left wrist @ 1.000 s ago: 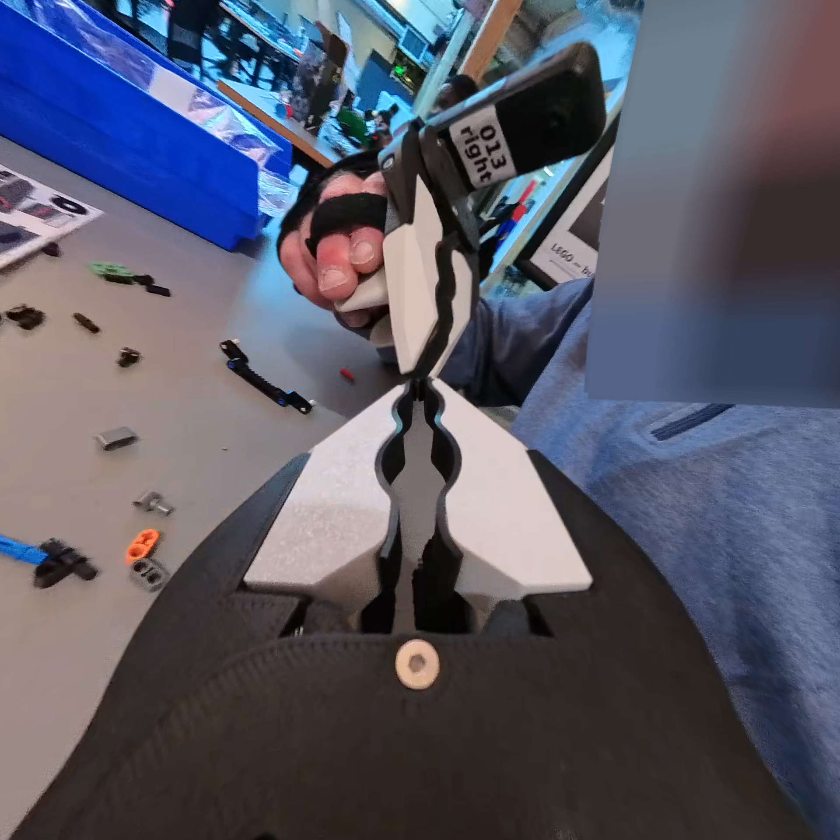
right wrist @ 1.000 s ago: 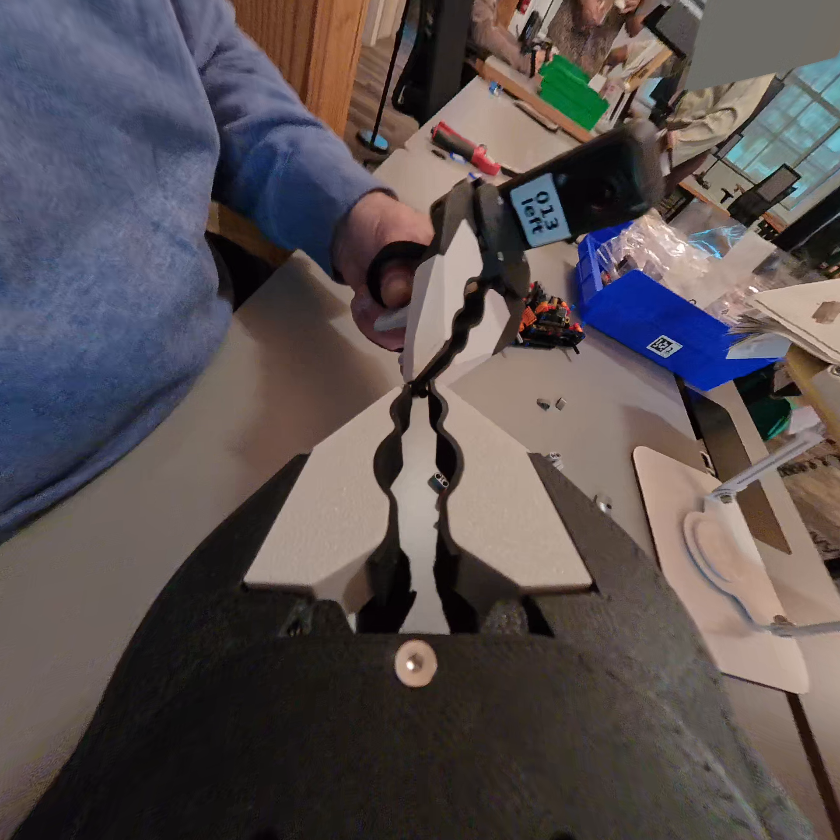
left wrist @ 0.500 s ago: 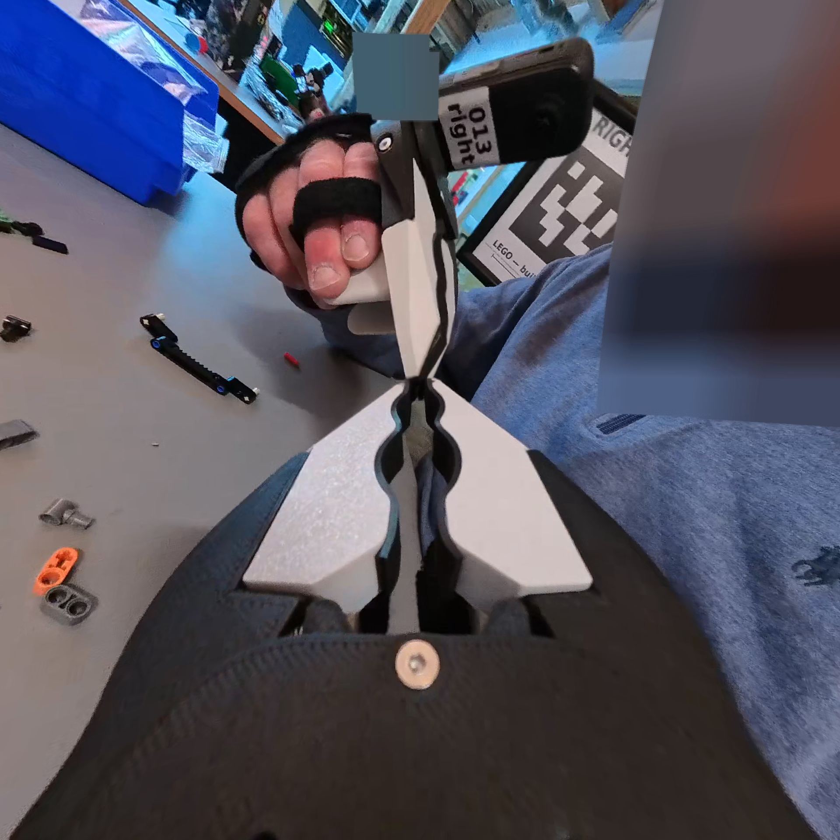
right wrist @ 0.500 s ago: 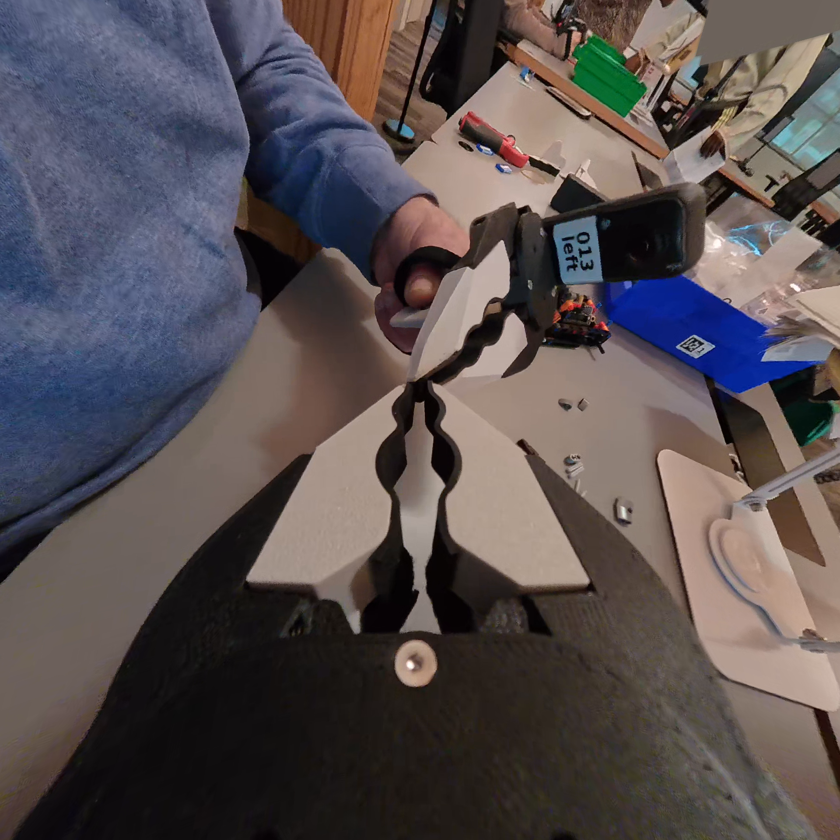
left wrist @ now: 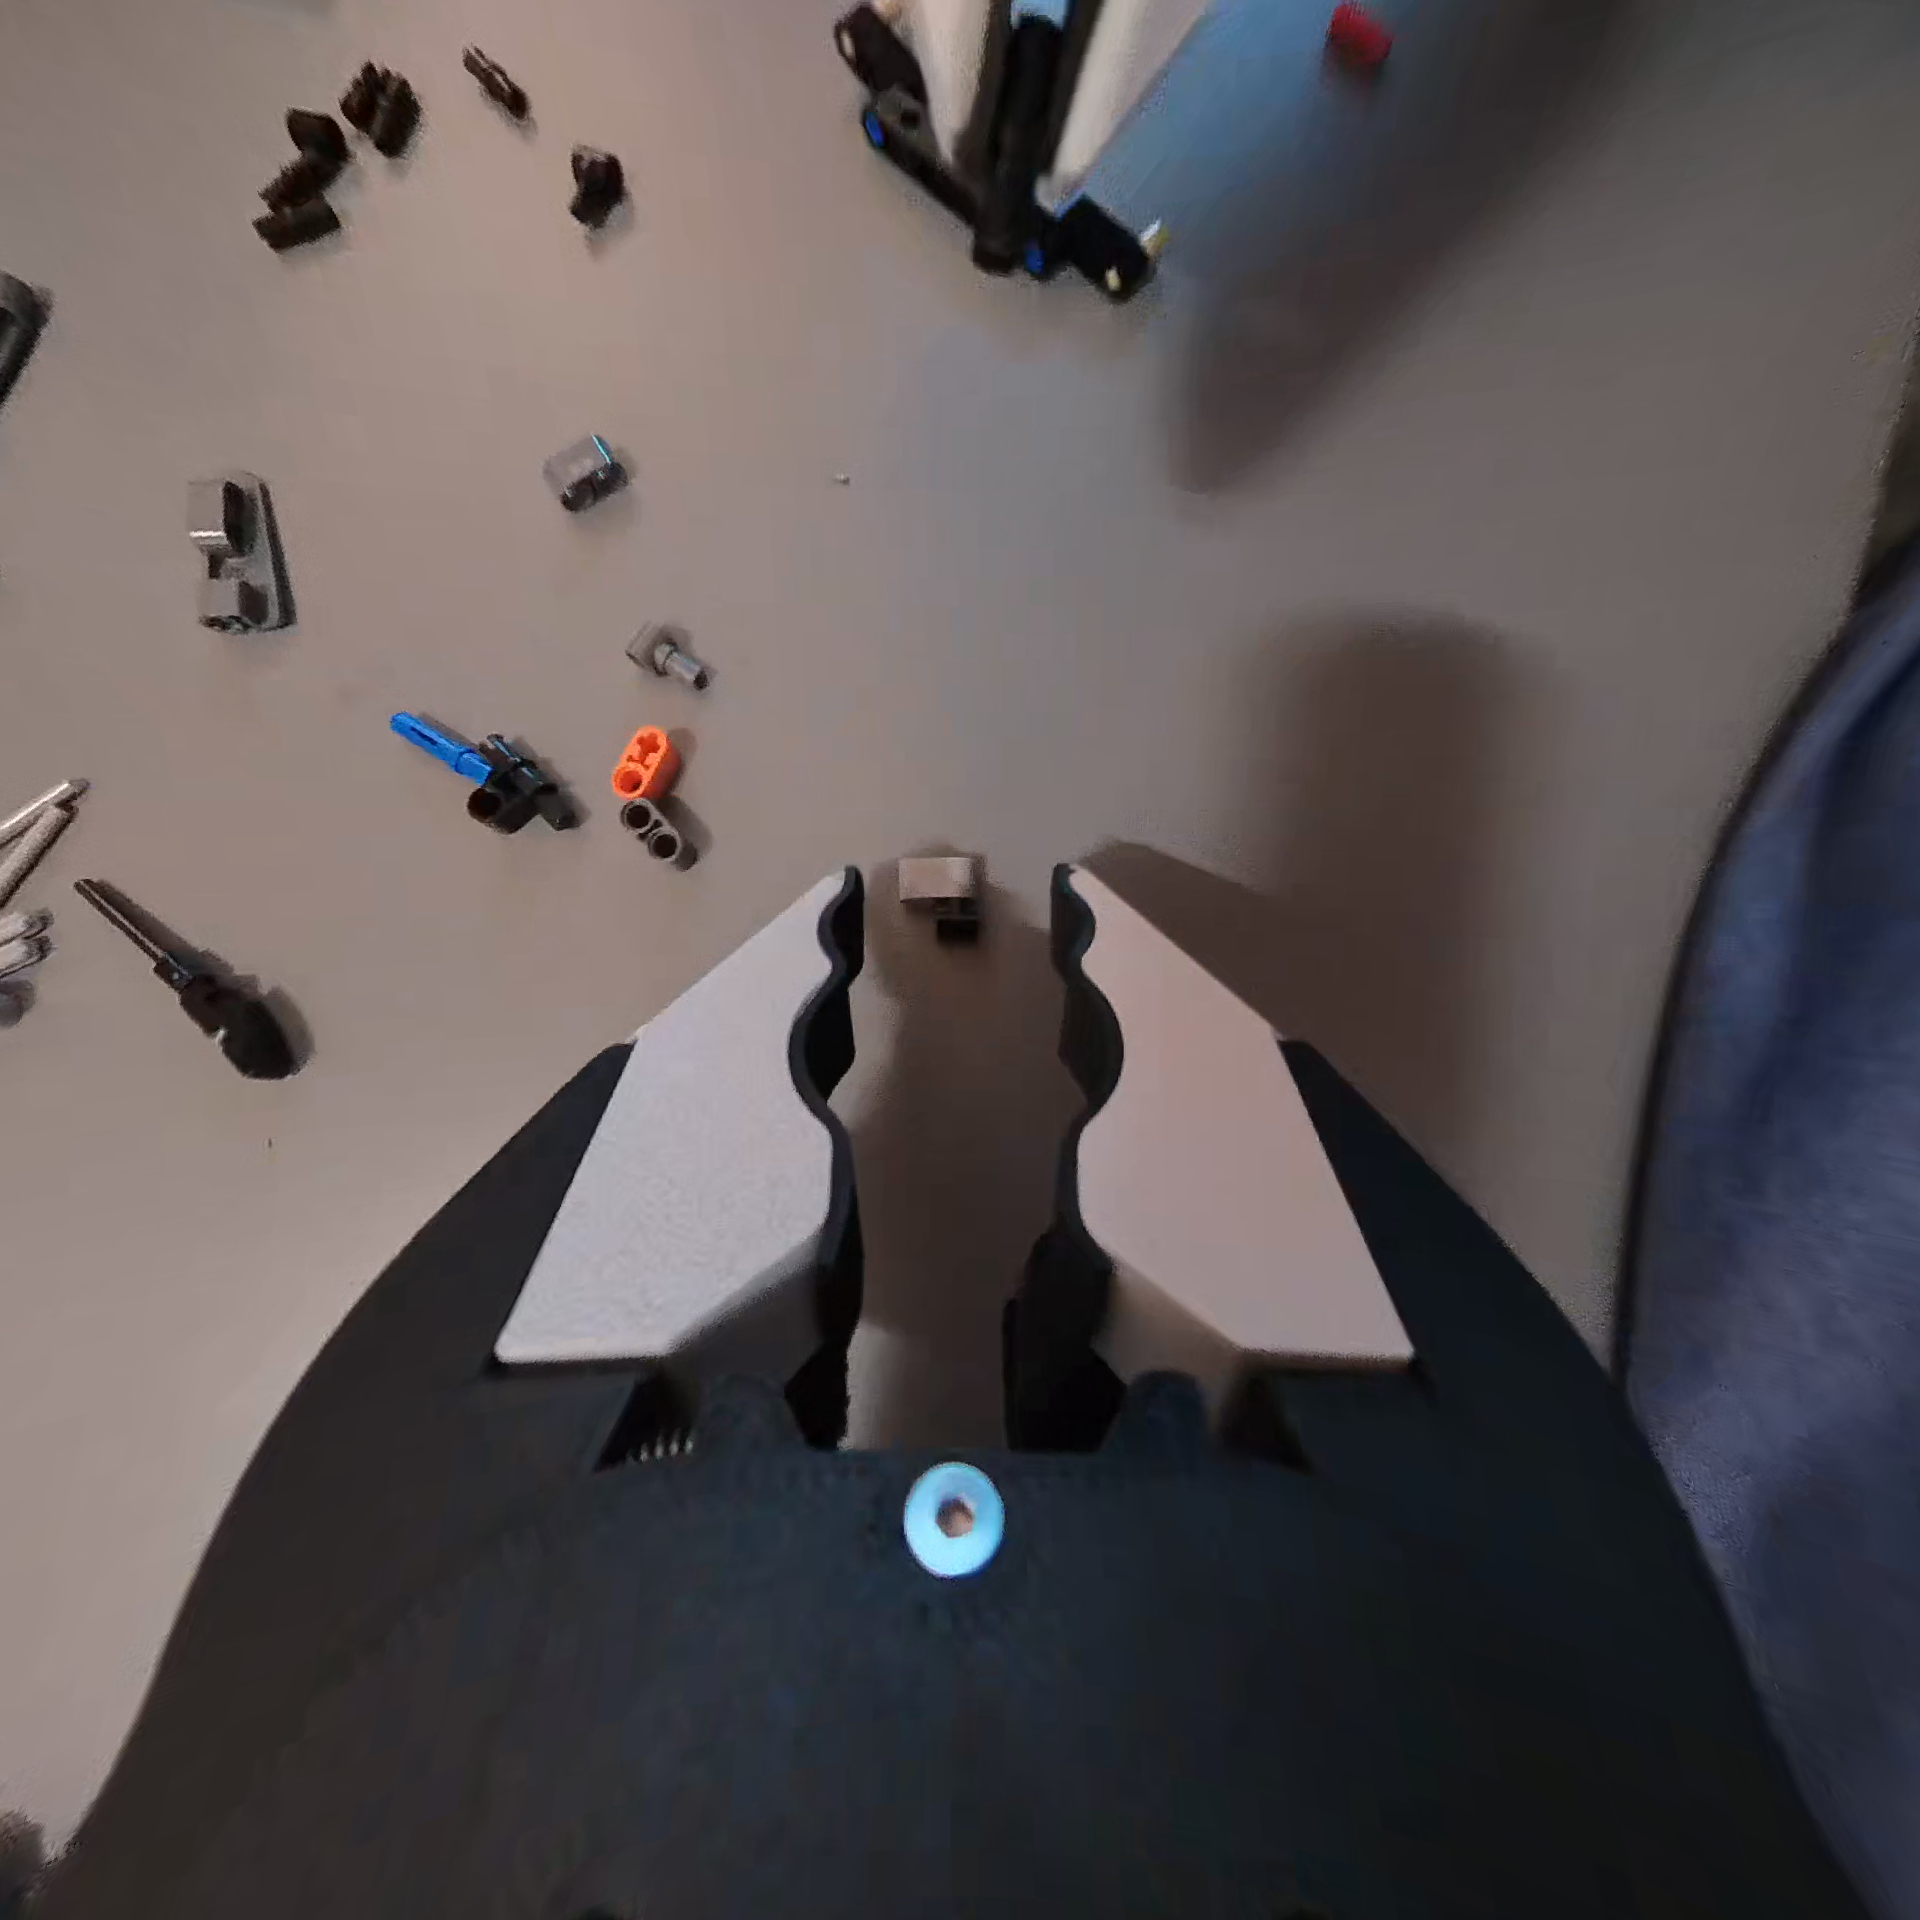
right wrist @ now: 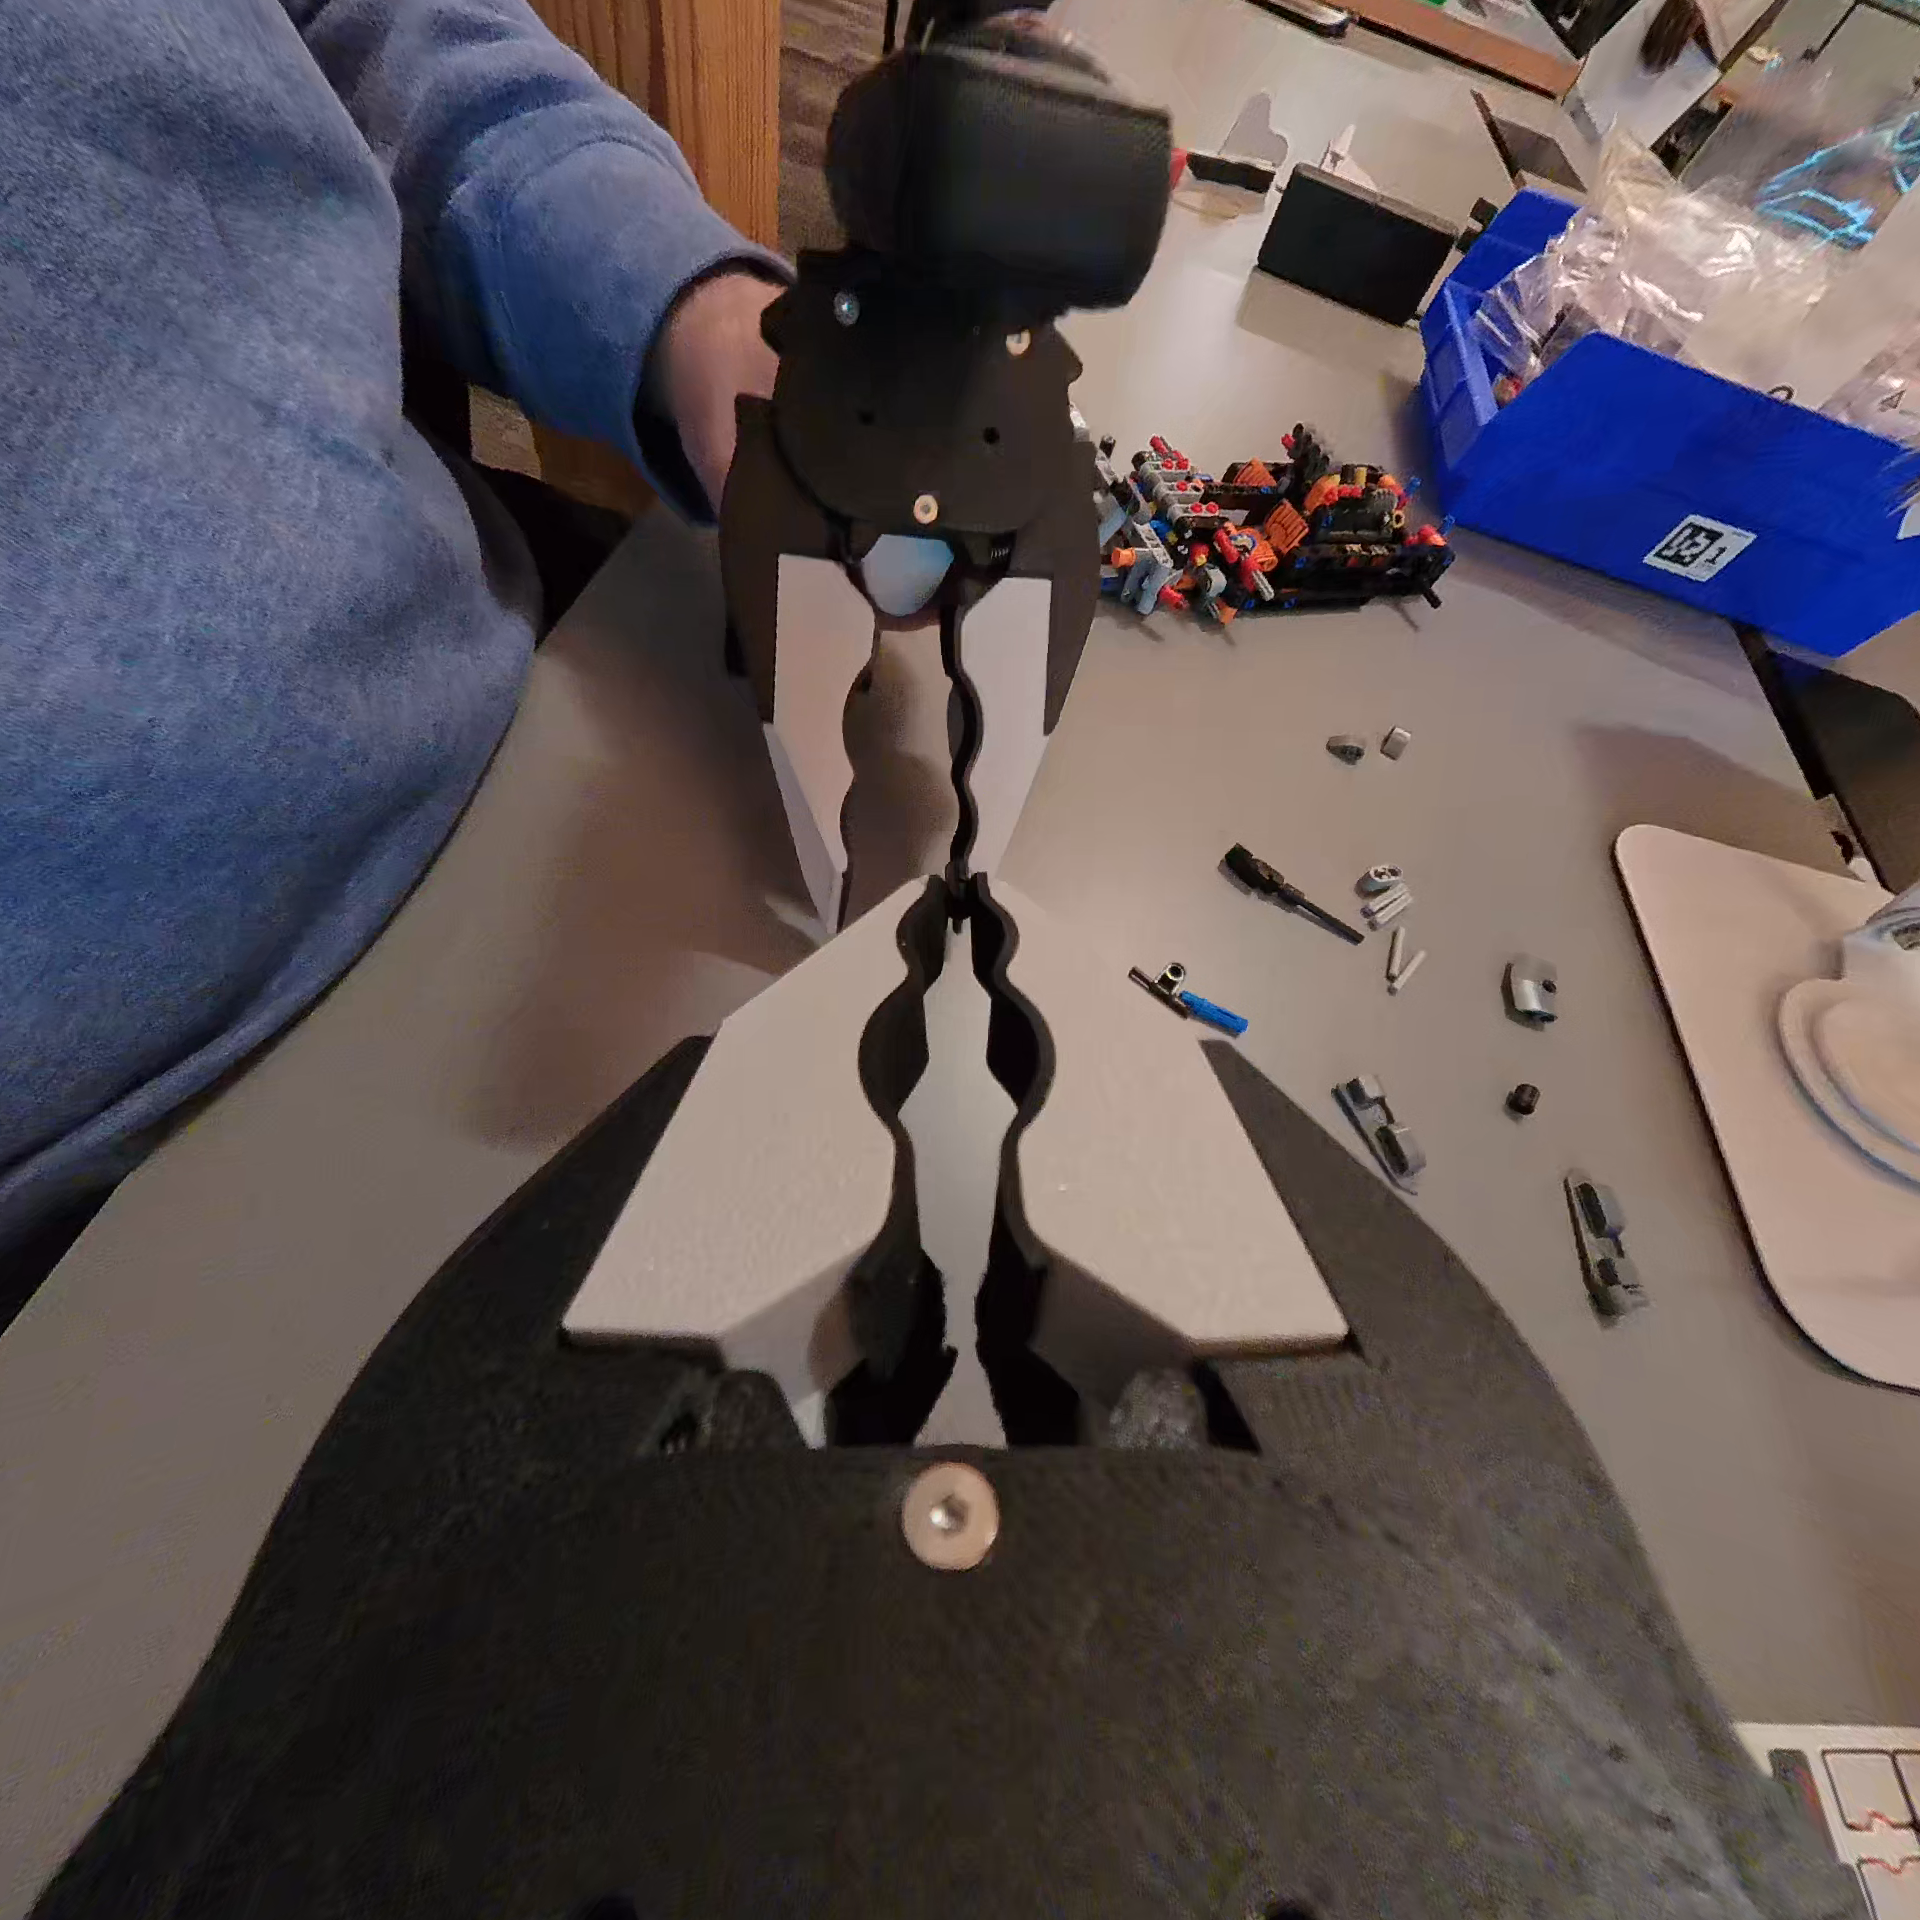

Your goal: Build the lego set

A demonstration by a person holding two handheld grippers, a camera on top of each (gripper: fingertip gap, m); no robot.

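In the left wrist view my left gripper [left wrist: 951, 883] is open and points down at the grey table [left wrist: 935, 520]. A small grey piece [left wrist: 940, 894] with a dark peg lies on the table between its fingertips, untouched. My right gripper [right wrist: 958, 902] is shut, tips together; I cannot make out anything in them. The left gripper [right wrist: 899, 873] hangs open just beyond those tips. The right gripper [left wrist: 1013, 208] shows at the top, beside a black rack with blue pins [left wrist: 1086, 244]. A part-built model [right wrist: 1268, 530] sits farther back.
Loose parts lie to the left: an orange connector [left wrist: 644, 762], a grey connector [left wrist: 658, 831], a blue pin on a black joint [left wrist: 488, 774], several grey and black bits. A blue bin [right wrist: 1662, 488], a white pad [right wrist: 1766, 1091] and my blue sleeve [right wrist: 260, 520] border the table. Across from one pair of fingers to the other is roughly 10 cm. The part-built model [right wrist: 1268, 530] sits 25 cm or so from the ends of my left fingers.
The left gripper left its tip-to-tip meeting with the right gripper, swung down toward the table and opened. The right gripper stayed shut and tilted lower.
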